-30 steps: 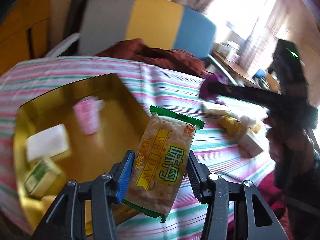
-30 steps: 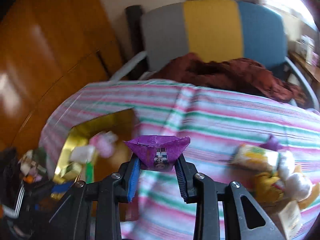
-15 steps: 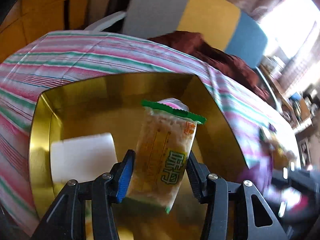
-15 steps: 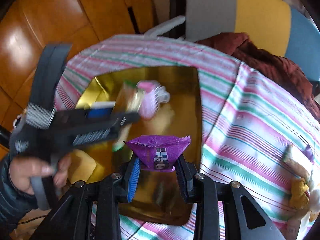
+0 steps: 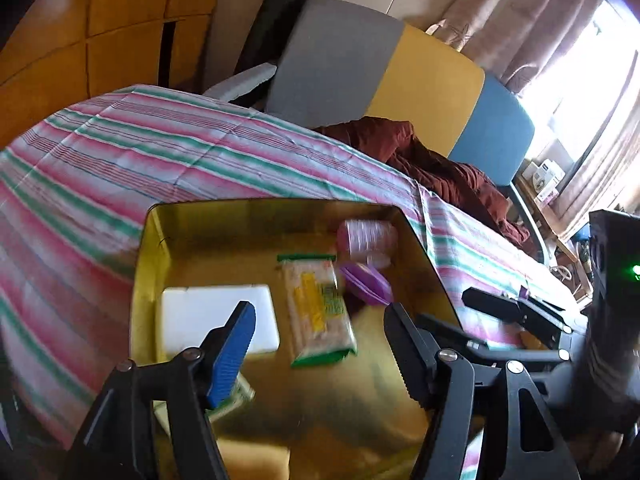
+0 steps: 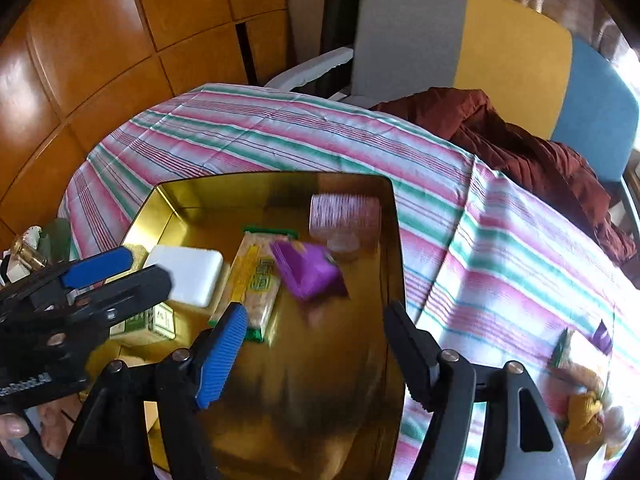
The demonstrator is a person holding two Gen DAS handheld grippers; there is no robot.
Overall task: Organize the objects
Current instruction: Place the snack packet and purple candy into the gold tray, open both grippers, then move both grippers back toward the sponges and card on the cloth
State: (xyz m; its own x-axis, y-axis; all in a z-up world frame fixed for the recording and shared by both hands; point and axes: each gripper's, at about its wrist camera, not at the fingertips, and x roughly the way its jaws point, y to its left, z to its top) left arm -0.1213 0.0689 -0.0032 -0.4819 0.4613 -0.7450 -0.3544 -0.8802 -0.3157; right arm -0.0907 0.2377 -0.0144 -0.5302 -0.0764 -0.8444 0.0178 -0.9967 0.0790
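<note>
Left tongs (image 5: 320,328) & right tongs (image 6: 316,336): jaws spread, opening, nothing between pads. Both over gold tray (image 6: 176,204) on striped worktop (image 5: 120,152). Cracker pack (image 5: 316,308) lying flat in tray, purple packet (image 6: 308,268) just beside/partly over it, pink cup (image 6: 344,216) behind, white block (image 5: 216,320) to left. Right-wrist view only: snack pile (image 6: 584,384) on worktop, well apart from tray; green box (image 6: 152,320) in tray. Left-wrist view only: window (image 5: 576,80).
</note>
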